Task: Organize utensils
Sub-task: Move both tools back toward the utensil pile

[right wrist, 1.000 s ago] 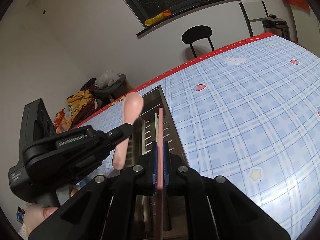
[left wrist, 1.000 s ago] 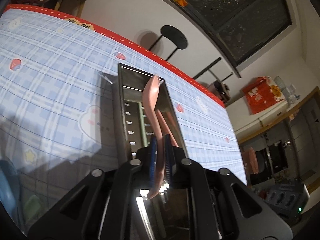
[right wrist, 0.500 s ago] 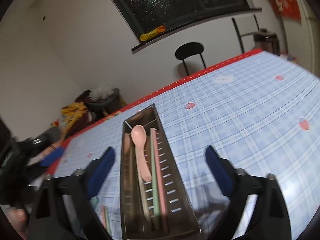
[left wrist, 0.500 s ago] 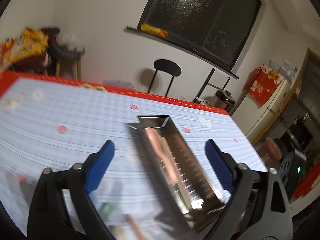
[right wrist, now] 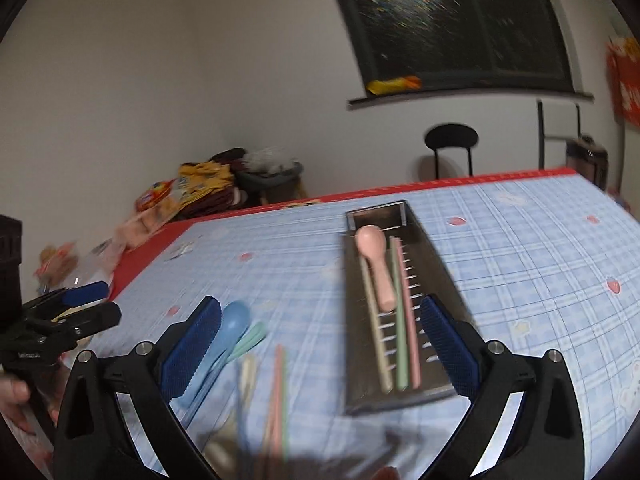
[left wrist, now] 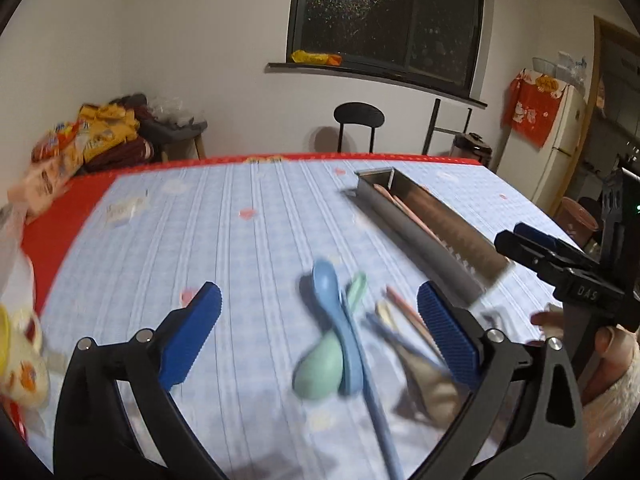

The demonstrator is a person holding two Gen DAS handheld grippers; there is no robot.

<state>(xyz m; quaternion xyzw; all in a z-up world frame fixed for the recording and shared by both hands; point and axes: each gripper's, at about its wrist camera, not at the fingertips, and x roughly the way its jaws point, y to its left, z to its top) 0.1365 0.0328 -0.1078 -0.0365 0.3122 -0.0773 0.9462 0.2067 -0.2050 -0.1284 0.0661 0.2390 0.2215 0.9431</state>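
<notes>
A long metal tray [right wrist: 436,264] lies on the blue checked tablecloth. It holds a pink spoon [right wrist: 376,256] and cream, green [right wrist: 398,320] and pink chopsticks. My right gripper [right wrist: 320,344] is open and empty, above the tray's near end. My left gripper [left wrist: 320,332] is open and empty too, hovering over loose utensils left of the tray [left wrist: 420,236]: a blue spoon [left wrist: 332,308] lying across a green spoon [left wrist: 320,368], with chopsticks [left wrist: 404,308] beside them. The same blue spoon [right wrist: 228,328] and loose chopsticks [right wrist: 276,392] show in the right wrist view, blurred.
The right gripper's fingers [left wrist: 536,240] reach in at the right edge, with a hand under them. A pale cup-like object [left wrist: 16,360] sits at the near left. Snack bags [left wrist: 92,136] and a black chair [left wrist: 358,116] stand beyond the cloth's red border [left wrist: 60,216].
Both grippers opened, letting the pink spoon and a pink chopstick drop into the tray. Both then drew back, and the left one swung left over the loose utensils.
</notes>
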